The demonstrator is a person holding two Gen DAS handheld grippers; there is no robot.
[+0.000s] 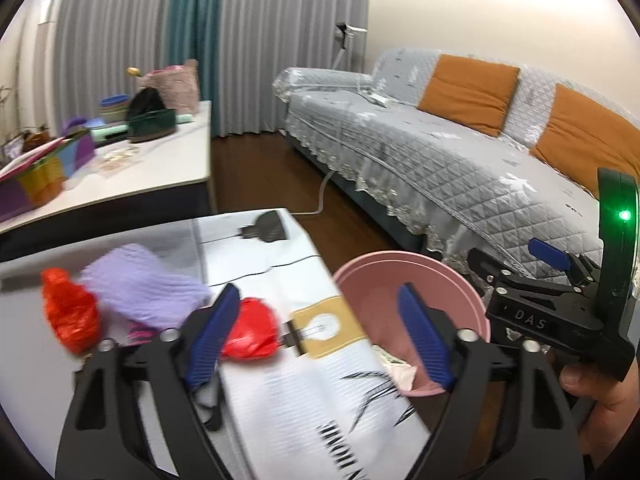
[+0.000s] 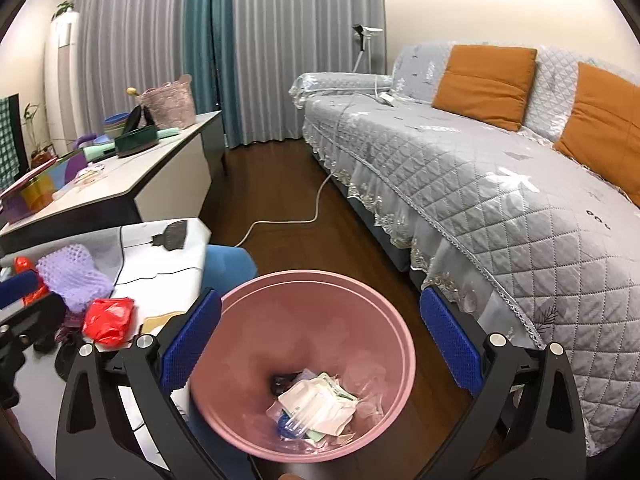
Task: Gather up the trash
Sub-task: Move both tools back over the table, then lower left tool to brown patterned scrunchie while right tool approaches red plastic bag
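From the left wrist view, the left claw (image 1: 316, 332) stands with its blue fingers (image 1: 210, 336) spread apart and nothing between the pads. It hangs over the near corner of the bench (image 1: 280, 400), which is covered with a white printed cloth. A crumpled red bag (image 1: 252, 330) lies on the bench just beside the left finger, and a second red bag (image 1: 70, 316) lies farther left, with a lilac knitted cloth (image 1: 140, 280) between the two. The pink bin (image 1: 420, 280) stands on the floor just off the right edge of the bench, with pale scraps showing inside it. Past the bin, the right claw (image 1: 532, 264) shows from the side, held by a hand (image 1: 600, 392) at the frame's lower right.

From the right wrist view, the right claw (image 2: 320, 344) is directly above the pink bin (image 2: 248, 320), its fingers (image 2: 452, 344) wide apart and empty. Paper and clear plastic trash (image 2: 320, 404) lies at the bottom of the bin. Left of the bin, on the bench (image 2: 160, 264), sit the red bag (image 2: 108, 320) and the lilac knitted cloth (image 2: 72, 276), with the other red bag (image 2: 24, 268) at the far left, partly hidden. Right of the bin runs a grey quilted sofa (image 2: 500, 208) with orange cushions (image 2: 486, 80).
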